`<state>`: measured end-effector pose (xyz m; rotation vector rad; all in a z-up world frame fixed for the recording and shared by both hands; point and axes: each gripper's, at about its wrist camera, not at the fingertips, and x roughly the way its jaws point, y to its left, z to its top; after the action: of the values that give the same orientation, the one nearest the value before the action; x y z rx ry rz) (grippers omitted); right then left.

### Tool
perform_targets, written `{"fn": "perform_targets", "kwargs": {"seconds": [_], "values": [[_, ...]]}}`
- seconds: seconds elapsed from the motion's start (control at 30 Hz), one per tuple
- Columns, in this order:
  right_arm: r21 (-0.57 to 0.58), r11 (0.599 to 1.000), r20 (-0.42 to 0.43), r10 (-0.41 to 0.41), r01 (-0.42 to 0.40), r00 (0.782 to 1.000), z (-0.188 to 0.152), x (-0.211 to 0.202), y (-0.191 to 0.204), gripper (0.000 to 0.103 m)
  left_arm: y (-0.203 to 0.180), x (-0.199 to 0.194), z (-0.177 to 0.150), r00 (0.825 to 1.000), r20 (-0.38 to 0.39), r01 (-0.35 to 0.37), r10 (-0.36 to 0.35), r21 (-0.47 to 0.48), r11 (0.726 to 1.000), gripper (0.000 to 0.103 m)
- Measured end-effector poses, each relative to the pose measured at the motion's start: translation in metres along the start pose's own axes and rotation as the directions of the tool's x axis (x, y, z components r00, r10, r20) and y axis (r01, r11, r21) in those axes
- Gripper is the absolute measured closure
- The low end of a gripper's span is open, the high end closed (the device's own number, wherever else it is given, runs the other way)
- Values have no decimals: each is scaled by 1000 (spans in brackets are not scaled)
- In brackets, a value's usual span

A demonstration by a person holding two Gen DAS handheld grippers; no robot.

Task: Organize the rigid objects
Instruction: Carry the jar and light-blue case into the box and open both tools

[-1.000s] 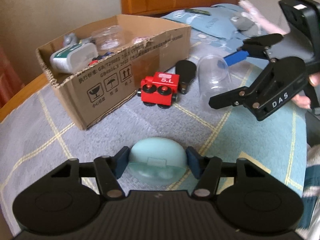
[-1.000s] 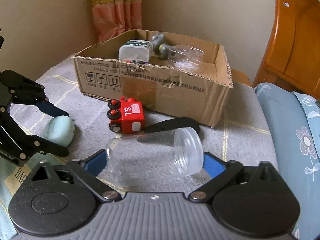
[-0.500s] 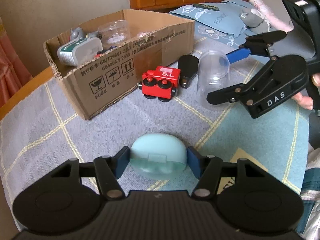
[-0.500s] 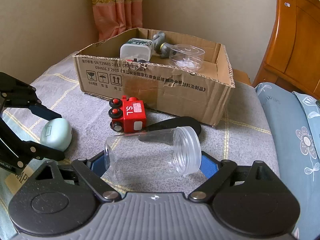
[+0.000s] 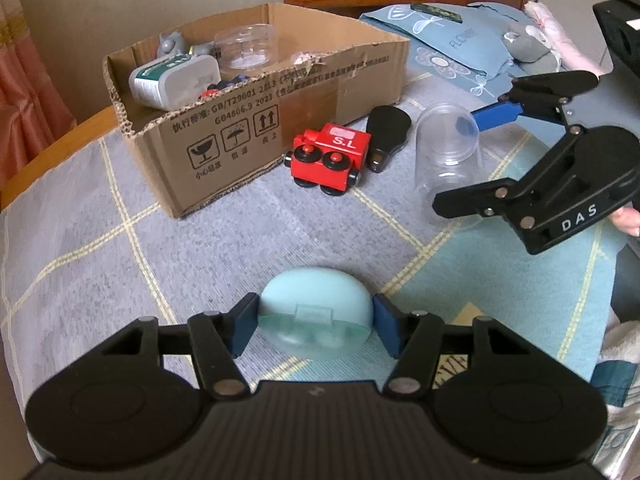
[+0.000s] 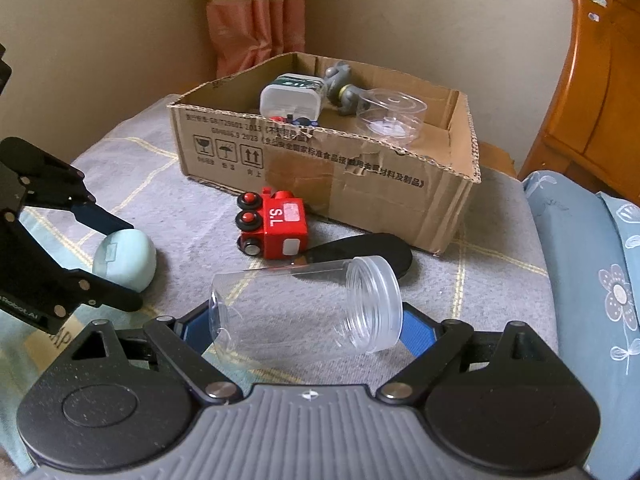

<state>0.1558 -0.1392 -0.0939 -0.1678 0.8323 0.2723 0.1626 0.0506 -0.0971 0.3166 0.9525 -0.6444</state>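
Observation:
A pale blue oval case sits between the blue pads of my left gripper; the jaws are closing and the pads press its sides. In the right wrist view the same case shows in the left gripper. My right gripper is shut end to end on a clear plastic jar lying sideways, mouth to the right. From the left wrist view, the jar hangs in the right gripper. A red toy train and a flat black object lie beside the cardboard box.
The cardboard box holds a white container, a grey figure, a clear tub and small toys. The red train and black object lie before it on a grey checked cloth. Blue floral cushions and a wooden chair stand to the right.
The left wrist view has rolled and swung a little, so the box sits more to the right. The case stays between its pads. The right gripper still holds the jar in the same place.

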Motion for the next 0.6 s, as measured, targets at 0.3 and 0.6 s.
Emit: {"fn": "perform_targets", "kwargs": {"seconds": [0.3, 0.6], "values": [[-28, 997, -9, 72, -72, 997, 3, -22, -5, 9, -11, -25, 7, 1000, 0, -11, 11, -9, 1000, 43], [-63, 991, 67, 119, -114, 991, 36, -58, -29, 9, -13, -57, 44, 999, 26, -28, 28, -21, 999, 43]]}}
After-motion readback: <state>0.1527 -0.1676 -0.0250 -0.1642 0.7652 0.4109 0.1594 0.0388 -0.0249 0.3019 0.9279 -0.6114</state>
